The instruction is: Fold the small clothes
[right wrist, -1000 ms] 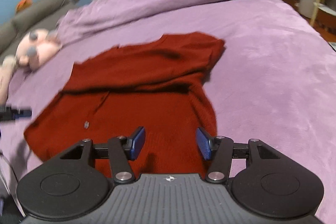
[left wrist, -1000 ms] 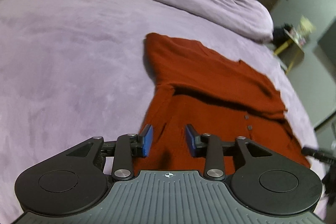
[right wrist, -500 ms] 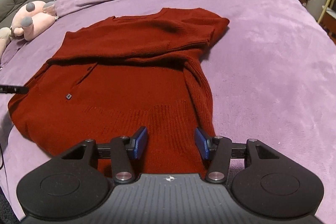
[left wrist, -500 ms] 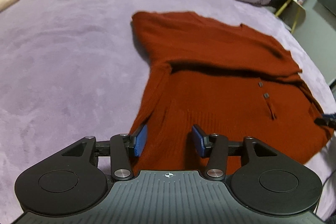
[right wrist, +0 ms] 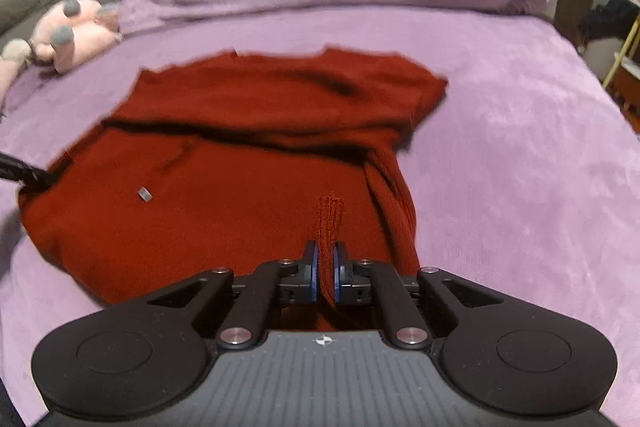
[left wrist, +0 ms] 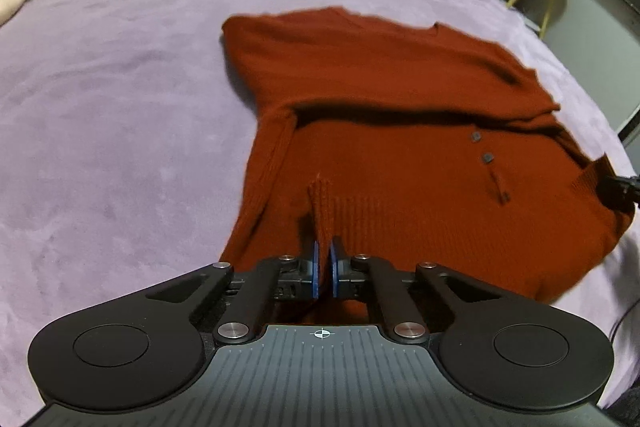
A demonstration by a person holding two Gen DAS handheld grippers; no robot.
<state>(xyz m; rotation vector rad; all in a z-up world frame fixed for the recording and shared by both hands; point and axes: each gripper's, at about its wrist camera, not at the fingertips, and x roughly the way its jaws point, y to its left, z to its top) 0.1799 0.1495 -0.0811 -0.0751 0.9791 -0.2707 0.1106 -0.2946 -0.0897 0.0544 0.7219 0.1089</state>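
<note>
Both claws, left gripper (left wrist: 324, 267) and right gripper (right wrist: 325, 269), pinch the red sweater (left wrist: 400, 131) at its ribbed hem (near the bed (left wrist: 100, 107) front edge), likely to fold it away.

1. A rust-red knitted sweater (left wrist: 400, 155) (right wrist: 240, 187) lies spread on the bed, its far part folded over the near part.
2. Small dark buttons show on the front.
3. Its ribbed near hem is pinched up into narrow ridges at two spots.
4. One long edge is rolled into a ridge.
</note>
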